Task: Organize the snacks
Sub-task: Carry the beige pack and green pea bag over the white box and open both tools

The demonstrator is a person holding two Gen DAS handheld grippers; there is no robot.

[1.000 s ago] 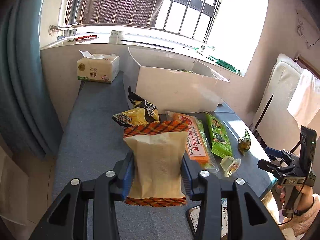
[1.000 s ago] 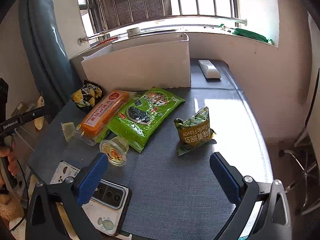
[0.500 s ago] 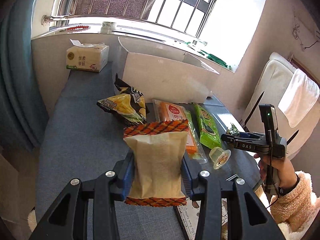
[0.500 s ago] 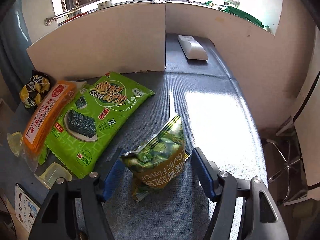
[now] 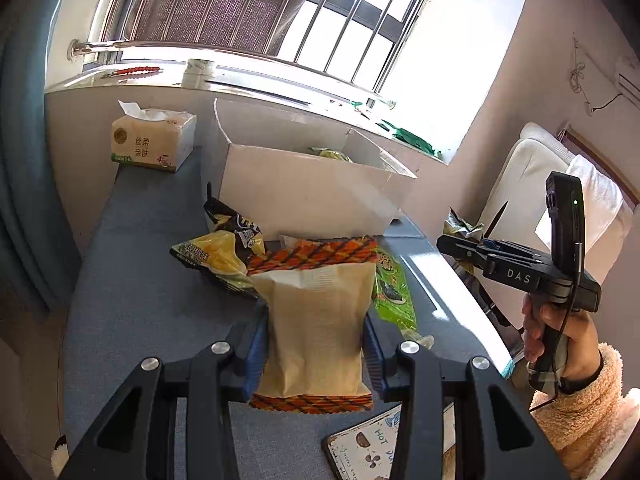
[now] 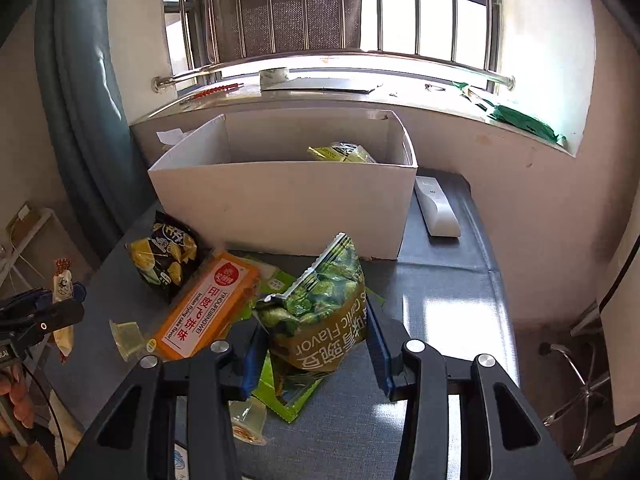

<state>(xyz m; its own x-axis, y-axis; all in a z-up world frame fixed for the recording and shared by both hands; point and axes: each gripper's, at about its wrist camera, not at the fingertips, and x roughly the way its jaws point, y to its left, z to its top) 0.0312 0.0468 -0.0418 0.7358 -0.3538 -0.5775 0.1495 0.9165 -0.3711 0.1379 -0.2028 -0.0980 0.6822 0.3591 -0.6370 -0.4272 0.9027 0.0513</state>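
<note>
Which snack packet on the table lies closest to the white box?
The black-and-yellow chip bag, lying just in front of the white box at its left corner; the orange packet and the jelly cups lie further out.

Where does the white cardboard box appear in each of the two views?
Left wrist view: the white cardboard box is at the centre, above the beige snack bag with orange plaid ends.
Right wrist view: it is at the centre, above the green pea snack bag.
Shared landmark: the barred window behind it.
</note>
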